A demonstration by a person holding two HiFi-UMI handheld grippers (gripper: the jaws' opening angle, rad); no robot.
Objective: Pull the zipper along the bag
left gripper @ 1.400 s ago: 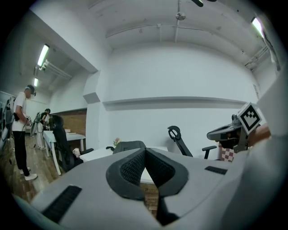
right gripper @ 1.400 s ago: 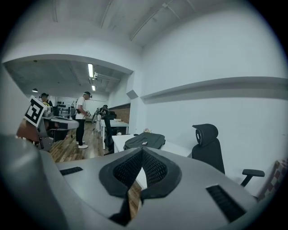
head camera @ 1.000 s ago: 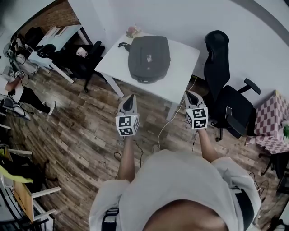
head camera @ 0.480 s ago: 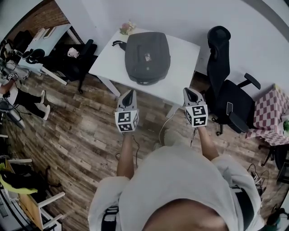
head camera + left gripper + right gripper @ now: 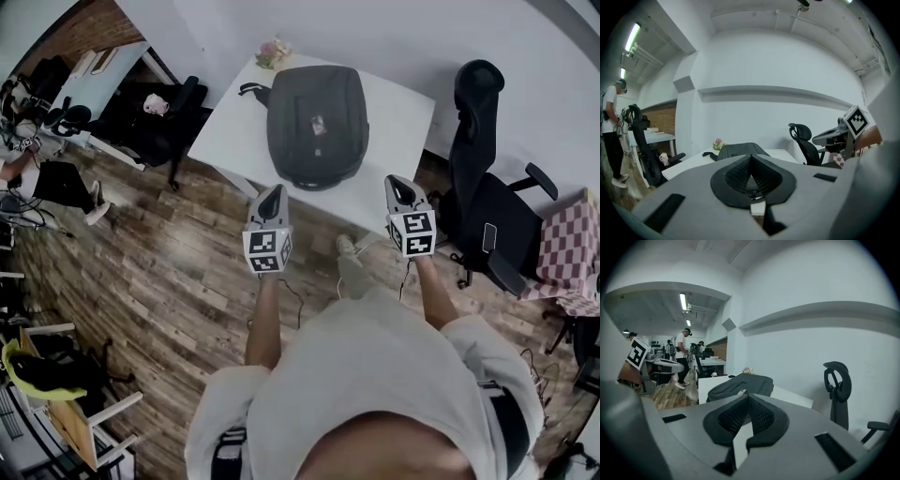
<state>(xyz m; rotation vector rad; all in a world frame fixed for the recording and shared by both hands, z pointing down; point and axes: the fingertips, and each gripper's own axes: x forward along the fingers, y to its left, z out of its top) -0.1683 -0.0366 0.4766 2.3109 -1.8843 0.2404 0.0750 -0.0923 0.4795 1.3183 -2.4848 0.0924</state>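
Light: dim, grey, washed-out indoor level in all views. Sources: ceiling tube lights [image 5: 633, 37], upper left in the left gripper view. Wall [image 5: 764, 61]: evenly lit, with soft shading under its ledge. Table [image 5: 234, 131]: brightest surface in the head view. Floor [image 5: 169, 272]: darker, slightly smeared. Distortion: heavy fisheye bending, black corners. Nearest foreground in both gripper views: soft.

My left gripper [image 5: 273, 197] and right gripper [image 5: 397, 186]: grey tapered bodies, black ribbed pads [image 5: 733, 174], each with a white cube [image 5: 266, 251] of black square markers. I'm wearing a pale short-sleeved top [image 5: 375, 375].
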